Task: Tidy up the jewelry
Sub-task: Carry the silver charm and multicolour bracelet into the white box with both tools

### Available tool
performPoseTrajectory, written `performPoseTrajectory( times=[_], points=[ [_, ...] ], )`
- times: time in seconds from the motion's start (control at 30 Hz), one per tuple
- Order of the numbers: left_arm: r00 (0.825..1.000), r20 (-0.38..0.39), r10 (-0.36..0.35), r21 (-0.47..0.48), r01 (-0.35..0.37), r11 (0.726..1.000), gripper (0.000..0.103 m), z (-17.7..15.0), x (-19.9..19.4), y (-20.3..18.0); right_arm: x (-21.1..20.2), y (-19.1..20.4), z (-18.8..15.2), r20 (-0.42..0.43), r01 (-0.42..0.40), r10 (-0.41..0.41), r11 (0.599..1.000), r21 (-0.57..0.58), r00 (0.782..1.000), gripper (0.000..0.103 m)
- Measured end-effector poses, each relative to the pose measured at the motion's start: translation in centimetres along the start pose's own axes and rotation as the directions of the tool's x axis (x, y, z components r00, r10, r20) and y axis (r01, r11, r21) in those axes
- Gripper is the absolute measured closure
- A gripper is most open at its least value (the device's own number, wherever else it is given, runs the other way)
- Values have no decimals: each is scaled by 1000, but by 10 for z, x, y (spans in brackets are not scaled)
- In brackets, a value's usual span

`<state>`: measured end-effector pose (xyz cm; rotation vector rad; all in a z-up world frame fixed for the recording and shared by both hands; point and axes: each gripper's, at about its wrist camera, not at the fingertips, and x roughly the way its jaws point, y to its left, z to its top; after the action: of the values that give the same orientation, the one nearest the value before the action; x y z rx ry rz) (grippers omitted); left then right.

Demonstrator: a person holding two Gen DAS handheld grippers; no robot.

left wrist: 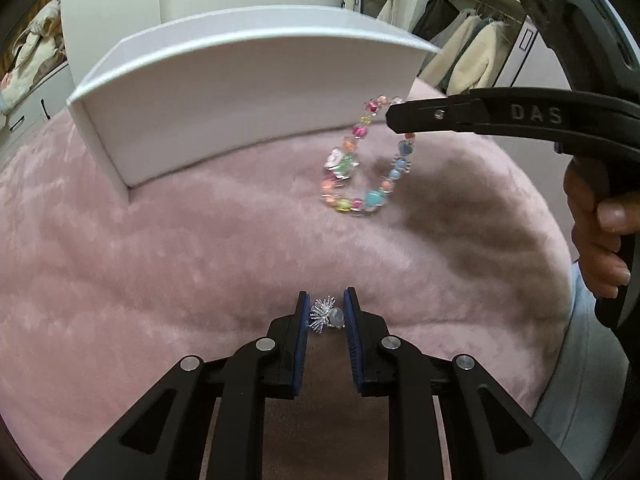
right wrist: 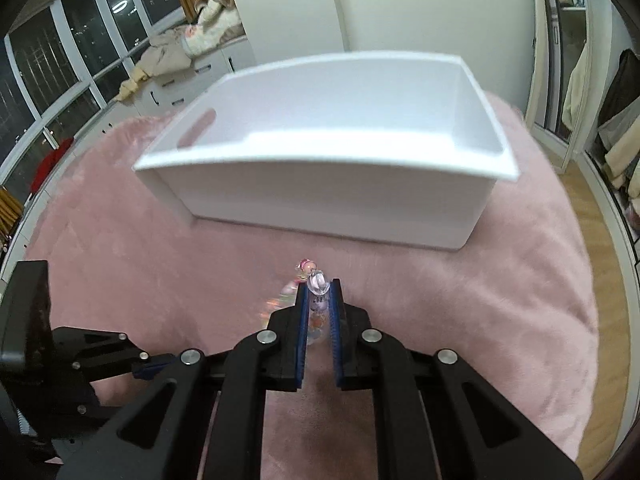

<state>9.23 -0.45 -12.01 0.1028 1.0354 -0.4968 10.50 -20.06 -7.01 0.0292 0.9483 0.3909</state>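
Note:
A silver spiky jewel with a pale stone (left wrist: 326, 316) lies on the pink plush surface (left wrist: 160, 260) between the blue pads of my left gripper (left wrist: 327, 310), and both pads touch it. A bracelet of coloured beads (left wrist: 360, 200) hangs in a loop from my right gripper (left wrist: 394, 118), which is shut on its top, just above the plush. In the right wrist view a clear bead (right wrist: 318, 282) sticks out between the nearly closed pads of the right gripper (right wrist: 319, 292). A white open box (right wrist: 320, 160) stands just beyond, its inside bare where visible.
The box's front wall (left wrist: 240, 92) rises behind the bracelet. A hand (left wrist: 600, 240) holds the right tool's handle. The left tool (right wrist: 100, 356) sits low at the left. Wooden floor (right wrist: 600, 240) runs past the plush edge; coats (left wrist: 472, 56) hang beyond.

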Motion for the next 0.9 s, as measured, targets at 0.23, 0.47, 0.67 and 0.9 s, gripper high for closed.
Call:
performPoseTrajectory(
  times=[0.23,0.47,0.67,0.9],
  points=[
    [997,73,30,-18,-28,999,81,30,-32,7,-21,1,14,19,25,-25,1000,5,1000,93],
    [988,133,75,-40,-70,997,81,62,-63,14,-41,0,20,39,43,-43,999,5,998,93],
    [981,174,86,-43,-79,996,81,80,-76,16,-61,-2,30,73,50,-50,999,9,996,93],
    [973,205,105,-35,-100,994,81,97,-86,12,-75,-3,42,90,66,-67,998,17,994,93]
  ],
)
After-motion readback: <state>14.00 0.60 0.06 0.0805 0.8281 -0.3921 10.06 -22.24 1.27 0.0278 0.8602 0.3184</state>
